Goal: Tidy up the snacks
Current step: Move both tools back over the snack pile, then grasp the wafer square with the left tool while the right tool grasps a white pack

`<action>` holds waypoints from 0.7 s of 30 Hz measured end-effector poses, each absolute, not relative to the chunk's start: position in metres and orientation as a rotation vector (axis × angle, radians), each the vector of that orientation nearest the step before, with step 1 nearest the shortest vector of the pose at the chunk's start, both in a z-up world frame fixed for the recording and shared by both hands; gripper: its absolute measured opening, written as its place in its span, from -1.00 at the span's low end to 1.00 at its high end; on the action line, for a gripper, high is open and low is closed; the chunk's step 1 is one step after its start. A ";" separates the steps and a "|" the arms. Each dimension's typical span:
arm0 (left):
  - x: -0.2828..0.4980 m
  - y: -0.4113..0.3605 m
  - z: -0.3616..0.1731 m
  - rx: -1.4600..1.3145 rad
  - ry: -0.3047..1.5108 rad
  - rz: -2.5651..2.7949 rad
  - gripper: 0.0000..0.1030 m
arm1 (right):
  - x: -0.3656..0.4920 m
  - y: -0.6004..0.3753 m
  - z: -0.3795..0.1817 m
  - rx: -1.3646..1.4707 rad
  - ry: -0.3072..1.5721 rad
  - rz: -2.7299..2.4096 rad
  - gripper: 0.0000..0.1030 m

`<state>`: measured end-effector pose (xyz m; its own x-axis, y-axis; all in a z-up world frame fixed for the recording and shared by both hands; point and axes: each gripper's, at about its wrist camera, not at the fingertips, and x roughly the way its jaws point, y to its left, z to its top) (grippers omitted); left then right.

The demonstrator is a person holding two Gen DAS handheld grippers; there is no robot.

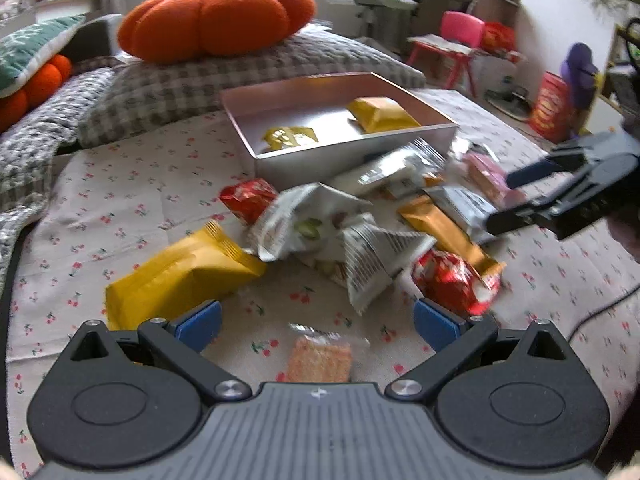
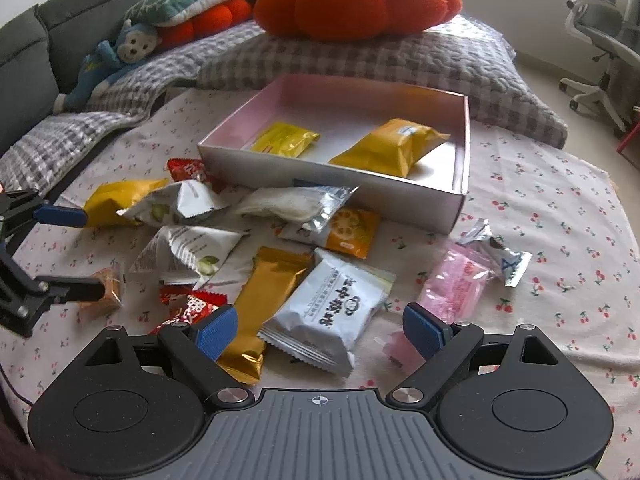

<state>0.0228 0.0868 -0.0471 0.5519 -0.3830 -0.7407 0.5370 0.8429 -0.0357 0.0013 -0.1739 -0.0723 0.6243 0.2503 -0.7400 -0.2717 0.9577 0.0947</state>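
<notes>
The right gripper [image 2: 318, 330] is spread wide over a white snack packet [image 2: 328, 312], pads clear of it; a gold packet [image 2: 264, 300] lies by its left pad. The left gripper [image 1: 316, 326], also released, hangs above a clear-wrapped cracker [image 1: 320, 356]. Beyond both, past the scattered snacks, sits the box [image 2: 320, 176] containing two yellow packets [image 2: 388, 146].

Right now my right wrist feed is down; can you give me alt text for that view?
The open right gripper hangs over a white snack packet and a gold one in a loose pile on cherry-print cloth. Behind it, an open box holds two yellow packets. The left gripper enters at the left edge, open.
</notes>
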 end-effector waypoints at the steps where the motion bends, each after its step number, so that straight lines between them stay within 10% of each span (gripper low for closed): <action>1: 0.021 0.087 -0.049 0.205 0.829 -0.562 0.95 | 0.002 -0.172 -0.073 -0.028 0.847 0.304 0.78; 21: 0.020 0.088 -0.063 0.266 0.952 -0.607 0.03 | 0.027 -0.177 -0.090 0.093 0.907 0.291 0.46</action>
<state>0.0201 0.0877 -0.0630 0.4313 -0.3664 -0.8245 0.5925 0.8042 -0.0474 0.0272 -0.1766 -0.0905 0.5798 0.2874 -0.7624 -0.2089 0.9569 0.2018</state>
